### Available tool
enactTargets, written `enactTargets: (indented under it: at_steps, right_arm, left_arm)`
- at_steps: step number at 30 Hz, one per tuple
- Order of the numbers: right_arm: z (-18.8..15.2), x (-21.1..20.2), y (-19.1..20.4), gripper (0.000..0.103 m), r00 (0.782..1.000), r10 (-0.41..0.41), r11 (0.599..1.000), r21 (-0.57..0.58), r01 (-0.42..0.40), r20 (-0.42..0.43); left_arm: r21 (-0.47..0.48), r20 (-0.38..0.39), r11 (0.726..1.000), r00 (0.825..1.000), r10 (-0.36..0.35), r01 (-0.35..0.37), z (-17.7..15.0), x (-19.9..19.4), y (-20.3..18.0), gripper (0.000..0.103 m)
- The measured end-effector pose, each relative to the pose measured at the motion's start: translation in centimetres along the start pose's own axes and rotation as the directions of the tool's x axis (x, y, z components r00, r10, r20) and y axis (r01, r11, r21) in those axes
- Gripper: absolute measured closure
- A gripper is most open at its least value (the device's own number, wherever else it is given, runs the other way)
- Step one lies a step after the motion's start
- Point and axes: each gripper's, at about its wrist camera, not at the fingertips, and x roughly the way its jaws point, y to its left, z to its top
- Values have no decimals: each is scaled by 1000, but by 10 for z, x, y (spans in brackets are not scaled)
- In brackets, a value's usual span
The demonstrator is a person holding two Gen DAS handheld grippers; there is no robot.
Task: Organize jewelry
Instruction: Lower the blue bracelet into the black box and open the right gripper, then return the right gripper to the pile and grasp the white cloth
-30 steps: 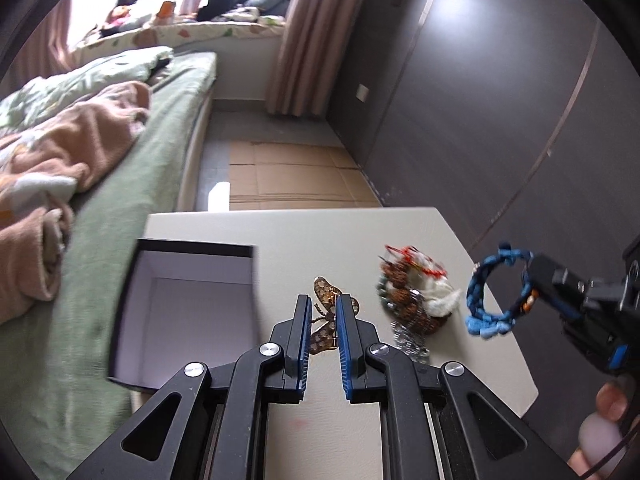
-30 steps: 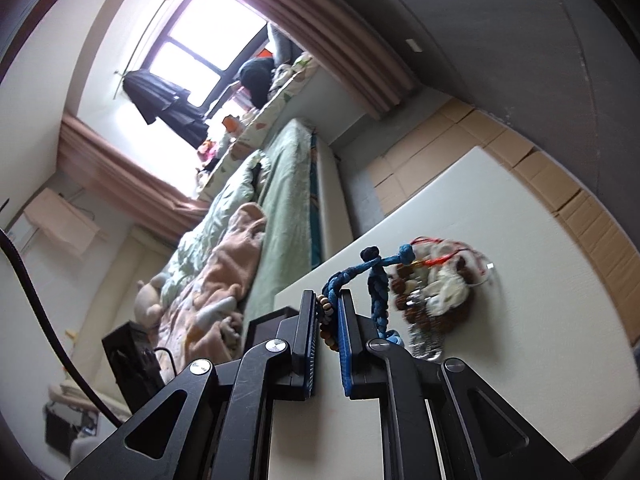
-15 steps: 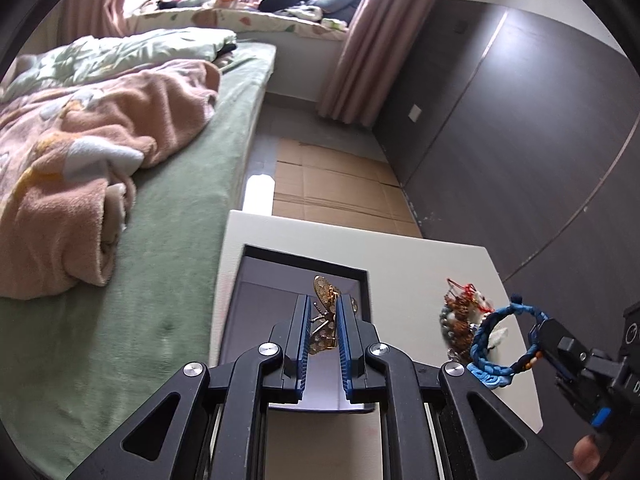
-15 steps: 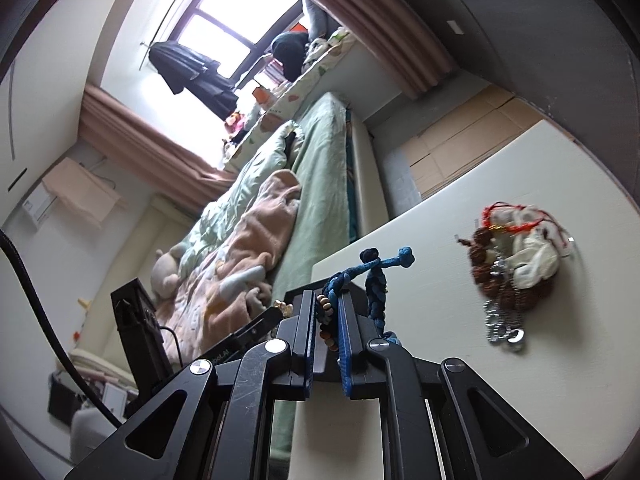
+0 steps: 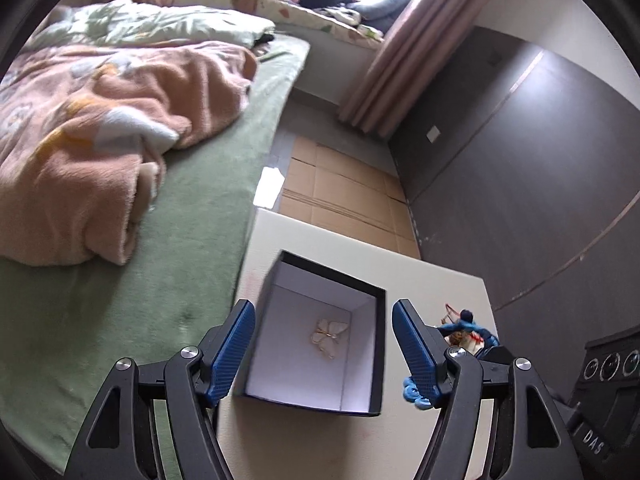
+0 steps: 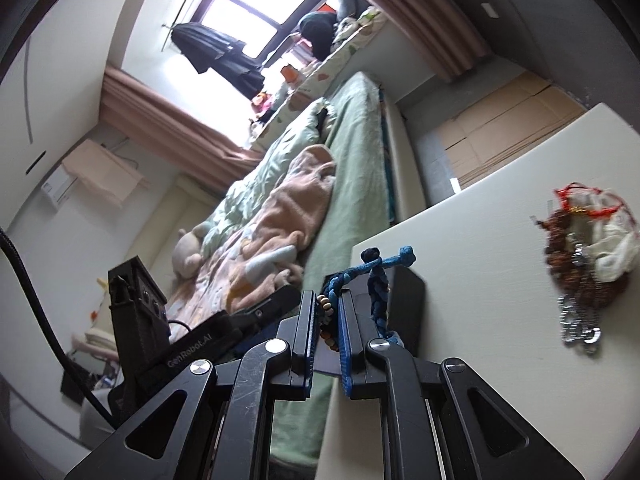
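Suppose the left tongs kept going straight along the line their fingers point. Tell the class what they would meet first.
Most likely the open box: the left tongs stand open above it, aimed at its white floor, where the butterfly brooch lies. Depth is hard to judge.

1. Left gripper (image 5: pixel 323 342) went from table w/ jaws shut on butterfly brooch (image 5: pixel 329 333) to over box (image 5: pixel 372 344).
2. Its jaws spread wide; brooch dropped onto box floor.
3. Right gripper (image 6: pixel 329 312), w/ blue bracelet (image 6: pixel 376 280), shifted from jewelry pile (image 6: pixel 584 256) toward box.
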Motion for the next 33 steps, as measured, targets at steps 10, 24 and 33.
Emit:
enactTargets:
  at_steps: [10,24,33]
  right_arm:
    - [0,40,17,50,997,-3,998,-69,-2,-81]
    - [17,-33,-22,31,985,-164,986,51,161,54]
    - [24,-92,-49,31,955,-254,963,136,235,154]
  left_arm:
    - [-94,12,995,999,31,-29,4,-5,25,31]
    - [-56,106,995,992,-72,79,-12,-15,-9,31]
    - [55,67,992,991,-119,115,-23,-8,-51,31]
